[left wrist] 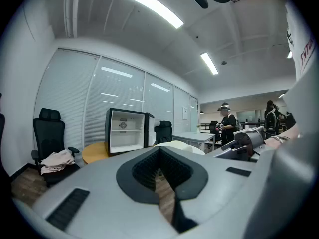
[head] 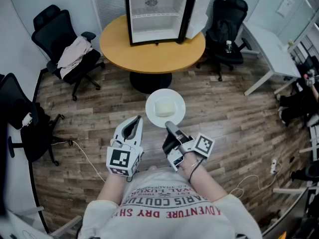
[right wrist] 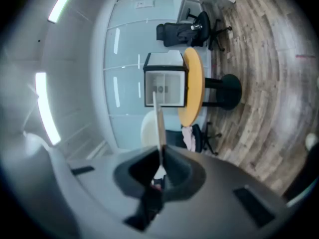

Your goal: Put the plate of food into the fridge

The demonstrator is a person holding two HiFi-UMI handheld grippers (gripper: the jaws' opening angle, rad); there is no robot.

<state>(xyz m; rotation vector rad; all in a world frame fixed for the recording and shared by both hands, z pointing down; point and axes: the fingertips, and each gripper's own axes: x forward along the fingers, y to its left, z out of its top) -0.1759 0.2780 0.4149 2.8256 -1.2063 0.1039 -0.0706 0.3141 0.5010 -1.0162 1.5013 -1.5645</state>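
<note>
A white plate (head: pixel 175 114) with a pale block of food (head: pixel 164 106) hangs above the wood floor in front of me. My right gripper (head: pixel 170 127) is shut on the plate's near rim. In the right gripper view the plate (right wrist: pixel 159 118) runs edge-on out of the jaws, with the food (right wrist: pixel 147 129) bulging to its left. My left gripper (head: pixel 134 124) is just left of the plate, shut and empty. The small black fridge (head: pixel 154 15) stands on a round yellow table (head: pixel 149 54) ahead. Its door (head: pixel 199 11) is swung open to the right, and white shelves show inside.
A black office chair (head: pixel 67 51) with a cloth over it stands left of the table. Another chair (head: pixel 227 21) is behind it on the right, beside a white desk (head: pixel 271 49). A dark chair (head: pixel 22 118) is close on my left. A cable (head: pixel 84 156) trails on the floor.
</note>
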